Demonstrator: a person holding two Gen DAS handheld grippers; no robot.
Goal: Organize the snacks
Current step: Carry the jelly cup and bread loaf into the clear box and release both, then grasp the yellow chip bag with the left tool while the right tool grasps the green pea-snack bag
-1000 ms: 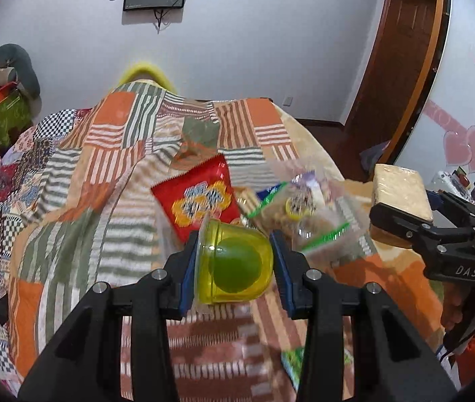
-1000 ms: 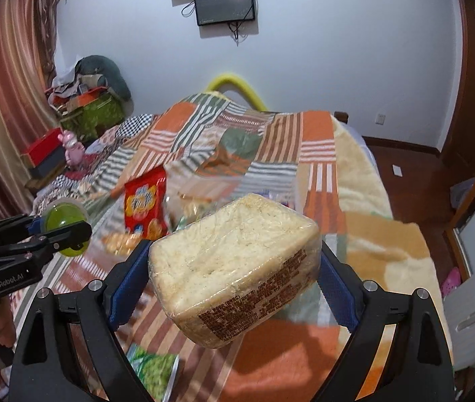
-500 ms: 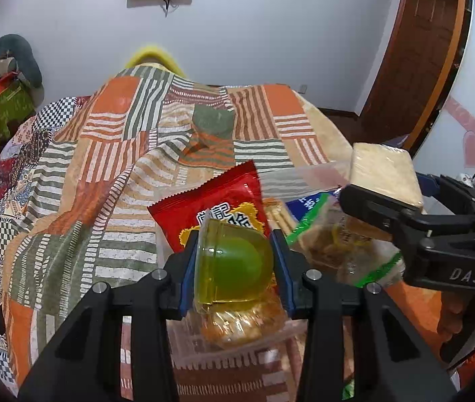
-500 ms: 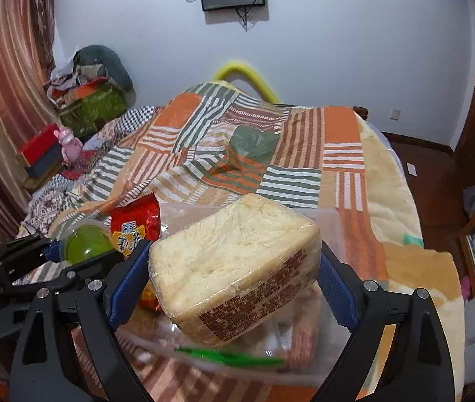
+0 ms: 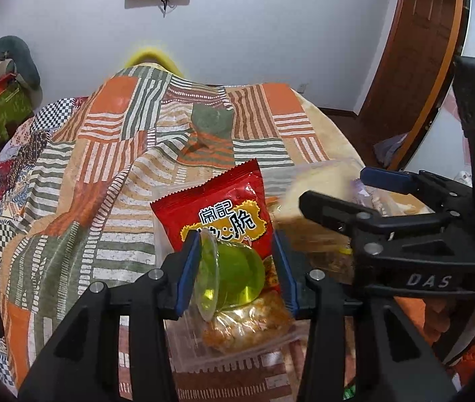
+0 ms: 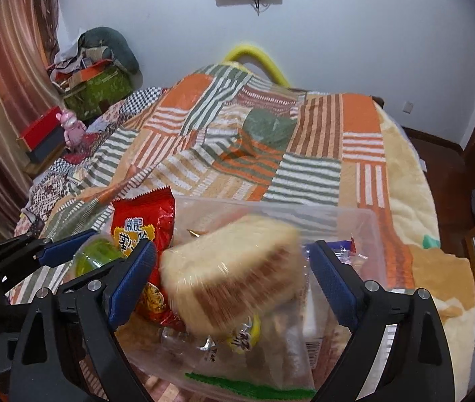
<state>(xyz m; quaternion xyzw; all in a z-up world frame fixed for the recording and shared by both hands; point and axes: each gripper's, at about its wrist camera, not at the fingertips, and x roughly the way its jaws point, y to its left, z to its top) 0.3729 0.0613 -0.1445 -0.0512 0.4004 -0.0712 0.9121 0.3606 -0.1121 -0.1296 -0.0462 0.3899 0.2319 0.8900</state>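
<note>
Snacks are going into the clear plastic bin (image 6: pixel 354 211) from both sides at once. The left gripper (image 5: pixel 234 261) hangs over the bin's left end with its jaws just opening. The green jelly cup (image 5: pixel 234 278) is between them, tipped on its side. Its lid leans on the left pad while the right pad stands clear of the dome, so nothing clamps it now. That looks like a release aimed at the bag of golden crackers (image 5: pixel 247 321) directly underneath.

Over on the right, the right gripper (image 6: pixel 230 268) has its jaws spread wide. The wrapped bread loaf (image 6: pixel 237 274) sits between them with a gap showing at each pad. The loaf is smeared with blur, so it is probably dropping into the middle of the bin.

Room in there is tight. A red snack packet (image 5: pixel 224 211) stands upright at the far left of the bin, just beyond the jelly cup. Clear-wrapped packs and a green-striped packet (image 6: pixel 247 392) already fill the near side. The two grippers work close together, so either could clip the other on the way out. The bin rests on a patchwork quilt (image 5: pixel 103 167), a soft base that could let it tip.
</note>
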